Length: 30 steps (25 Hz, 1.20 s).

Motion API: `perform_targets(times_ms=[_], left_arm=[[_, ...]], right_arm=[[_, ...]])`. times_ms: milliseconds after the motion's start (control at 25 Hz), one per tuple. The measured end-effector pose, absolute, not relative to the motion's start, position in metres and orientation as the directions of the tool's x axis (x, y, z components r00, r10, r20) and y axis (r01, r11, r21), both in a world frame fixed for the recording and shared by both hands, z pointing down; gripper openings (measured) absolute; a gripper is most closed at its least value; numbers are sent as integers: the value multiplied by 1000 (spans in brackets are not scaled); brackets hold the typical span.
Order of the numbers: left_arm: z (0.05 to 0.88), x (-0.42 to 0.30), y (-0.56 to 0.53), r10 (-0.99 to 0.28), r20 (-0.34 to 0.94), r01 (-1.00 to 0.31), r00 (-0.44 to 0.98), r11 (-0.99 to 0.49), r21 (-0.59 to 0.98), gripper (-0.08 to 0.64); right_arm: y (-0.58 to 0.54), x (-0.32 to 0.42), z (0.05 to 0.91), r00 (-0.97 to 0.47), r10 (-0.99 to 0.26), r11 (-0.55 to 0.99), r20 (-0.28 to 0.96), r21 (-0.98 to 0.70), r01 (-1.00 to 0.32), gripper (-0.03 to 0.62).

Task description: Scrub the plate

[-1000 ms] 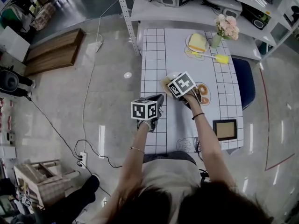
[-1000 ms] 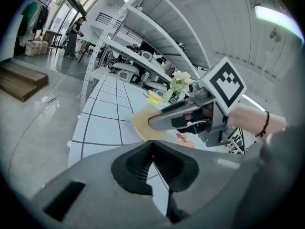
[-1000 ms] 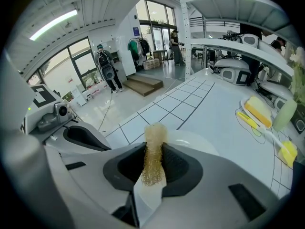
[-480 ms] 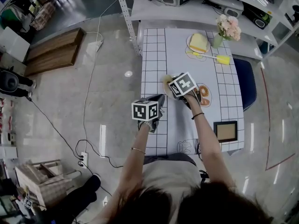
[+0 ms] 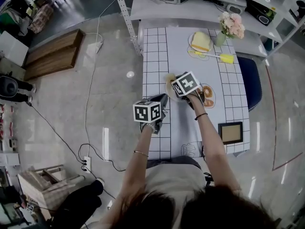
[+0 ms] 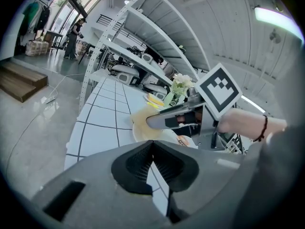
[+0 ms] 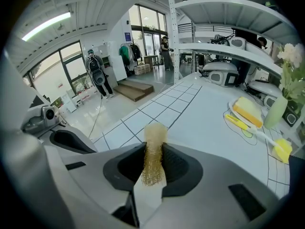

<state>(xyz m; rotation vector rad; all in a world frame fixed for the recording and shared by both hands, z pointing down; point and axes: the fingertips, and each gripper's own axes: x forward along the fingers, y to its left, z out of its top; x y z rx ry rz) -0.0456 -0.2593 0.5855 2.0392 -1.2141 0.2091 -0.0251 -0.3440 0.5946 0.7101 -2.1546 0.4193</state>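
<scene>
Your right gripper (image 7: 153,162) squeezes the gold scrubber (image 7: 155,140) between its jaws. Your left gripper (image 6: 152,163) has its jaws pressed together, empty. The plate (image 6: 164,136) sits just ahead of them.

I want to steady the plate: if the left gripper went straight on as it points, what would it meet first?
Probably the plate, just ahead of the left gripper, whose jaws are shut. The right gripper, clamping a mesh scrubber, is over it; depth is unclear, so it might touch that first.
</scene>
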Motion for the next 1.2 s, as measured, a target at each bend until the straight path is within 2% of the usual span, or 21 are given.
perform_targets(times_ms=[360,1200], left_arm=[[575,-47,-269,-718,444,-806,536,-279,522,11],[576,-38,-270,-700,454,-806,551,-306,506,11]], right_arm=[[-351,-15,595,-493,-371,760,787,-48,-648,84],[-362,17,594,-421,-426,697,801,-6,-717,86]])
